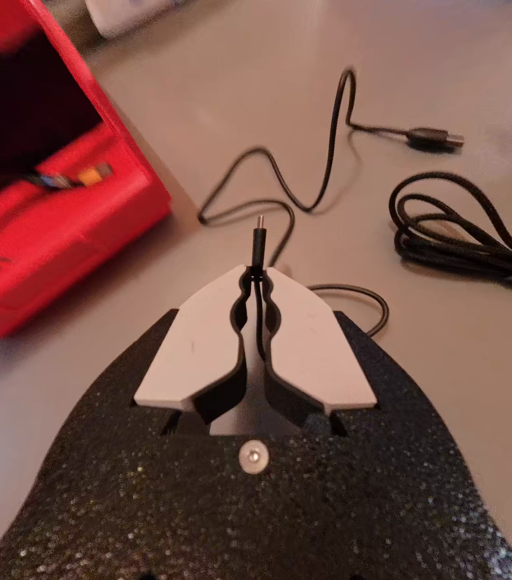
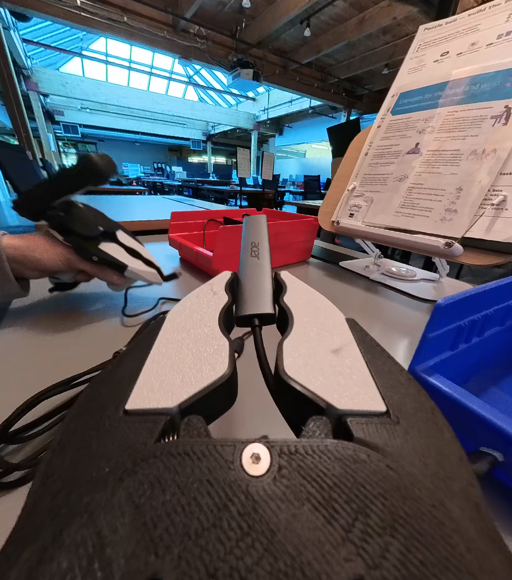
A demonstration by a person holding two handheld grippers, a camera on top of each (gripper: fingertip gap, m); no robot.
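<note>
The left gripper (image 1: 255, 270) is pinched narrow at its white fingertips (image 1: 226, 282) on a thin black cable (image 1: 330, 150), just behind the small plug (image 1: 259, 238), which sticks out forward past the tips with its metal end bare; the rest of that cable trails in loose bends over the grey table (image 1: 248, 94) and ends in a wider plug (image 1: 433, 139) lying flat farther off; to the right of it lies a coiled black cable bundle (image 1: 455, 226) bound with a dark strap; to the left stands a red bin (image 1: 69, 219), blurred, with something dark and a small orange patch inside that I cannot make out. The right gripper (image 2: 255, 301) is closed on a slim grey hub (image 2: 253, 266), held near its rear end between the grey fingers (image 2: 185, 345), its short black lead (image 2: 262, 354) dropping back between them; the hub points toward the red bin (image 2: 248, 241); a blue bin (image 2: 483, 361) sits close on the right; a document stand (image 2: 436, 157) with printed sheets rises behind it; in the right wrist view a hand (image 2: 47, 260) holds the left gripper (image 2: 166, 277) low over the table, left of the hub.
</note>
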